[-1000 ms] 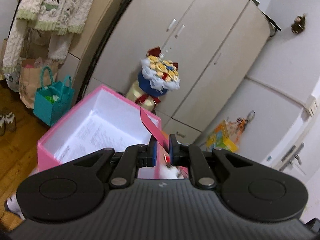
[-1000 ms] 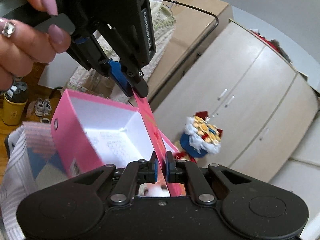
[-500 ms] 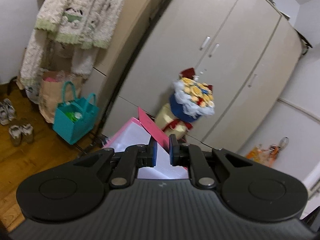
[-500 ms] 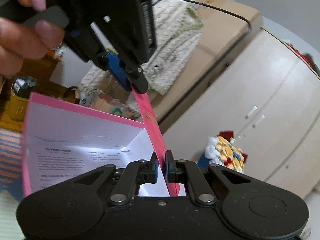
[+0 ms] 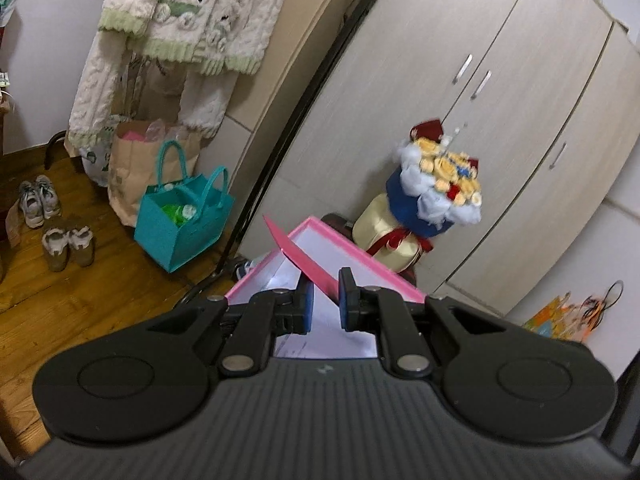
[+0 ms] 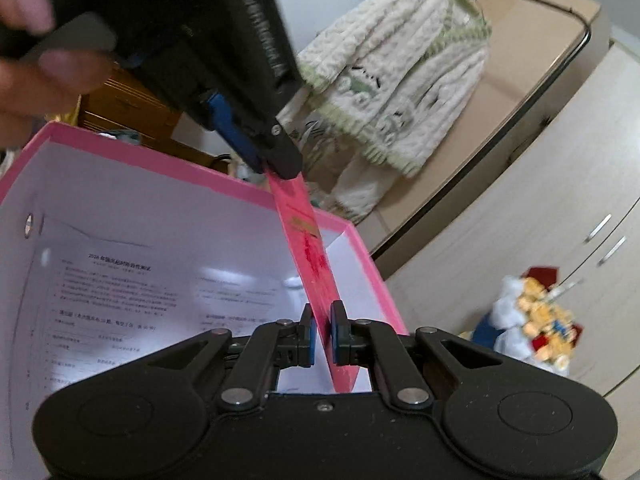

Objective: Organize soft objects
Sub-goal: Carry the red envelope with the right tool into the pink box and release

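The pink box (image 6: 80,216) is up off the floor and tilted toward my right camera, open side facing me, with a printed paper sheet (image 6: 132,304) lying on its white bottom; both my grippers have it by the same pink flap (image 6: 308,256) that runs up from its wall. My right gripper (image 6: 321,334) is pinching the lower end of that flap, pads pressed against it on either side, and my left gripper (image 6: 276,162) is clamped on the flap's upper tip, just above the box rim. From the left wrist I see my left gripper (image 5: 323,304) with the flap (image 5: 298,258) passing between its pads and only the far corner of the box (image 5: 360,256) past them. That view alone shows the wooden floor (image 5: 80,296), the teal tote bag (image 5: 182,220) and the shoes (image 5: 52,220); the right view alone shows the text on the sheet and my blurred left hand (image 6: 40,52). Both catch the fluffy white cardigan (image 6: 396,76) hanging and the bouquet (image 5: 444,188) by the wardrobe (image 5: 520,120)
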### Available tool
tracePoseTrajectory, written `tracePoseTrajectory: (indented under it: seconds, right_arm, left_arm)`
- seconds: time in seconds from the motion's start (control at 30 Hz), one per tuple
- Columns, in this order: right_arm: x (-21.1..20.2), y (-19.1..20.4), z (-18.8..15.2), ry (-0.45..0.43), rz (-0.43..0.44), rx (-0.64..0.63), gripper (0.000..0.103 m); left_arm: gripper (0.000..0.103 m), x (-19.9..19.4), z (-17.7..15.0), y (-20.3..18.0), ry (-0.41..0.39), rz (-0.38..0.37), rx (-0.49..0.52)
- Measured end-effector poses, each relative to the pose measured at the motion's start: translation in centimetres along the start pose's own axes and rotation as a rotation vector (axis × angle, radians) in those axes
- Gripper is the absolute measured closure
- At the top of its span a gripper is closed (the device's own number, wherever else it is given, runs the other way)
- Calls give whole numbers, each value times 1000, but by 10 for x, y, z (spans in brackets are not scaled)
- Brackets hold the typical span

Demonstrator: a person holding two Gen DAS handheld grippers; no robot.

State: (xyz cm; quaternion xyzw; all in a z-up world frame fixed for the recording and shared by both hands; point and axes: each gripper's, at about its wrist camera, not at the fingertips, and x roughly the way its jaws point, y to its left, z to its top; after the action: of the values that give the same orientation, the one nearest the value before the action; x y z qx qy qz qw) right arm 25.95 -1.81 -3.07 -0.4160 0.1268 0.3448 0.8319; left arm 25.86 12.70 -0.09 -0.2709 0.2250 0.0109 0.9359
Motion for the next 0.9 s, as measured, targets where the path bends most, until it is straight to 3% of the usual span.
tracePoseTrajectory:
  seconds: [0.2, 0.4, 0.5, 0.57, 0.63, 0.67, 0.7, 0.9]
  right_arm:
    - [-2, 5, -12, 17, 138, -32, 92]
    - [11, 4, -17, 77, 136, -57, 88]
    - [11, 2, -19, 84, 156, -44, 86]
    - [3, -2, -19, 82, 210, 18, 86]
    - [-6, -5, -18, 85, 219, 86, 70]
    - [-12, -7, -18, 84, 218, 118, 56]
    - [-18, -8, -19, 82, 222, 148, 49]
    - [-46, -9, -25, 96, 203, 322, 49]
  left_arm:
    - [92, -6, -13, 11, 28, -31, -51]
    - [92, 9, -19, 10, 109, -35, -58]
    - [89, 10, -22, 6, 142, -30, -2]
    - [79, 10, -24, 5, 185, -24, 34]
    - [63, 8, -26, 5, 222, -21, 68]
    - [53, 6, -28, 4, 238, -22, 93]
    - [49, 4, -30, 3, 261, -23, 126]
    - [37, -19, -39, -7, 263, 6, 268]
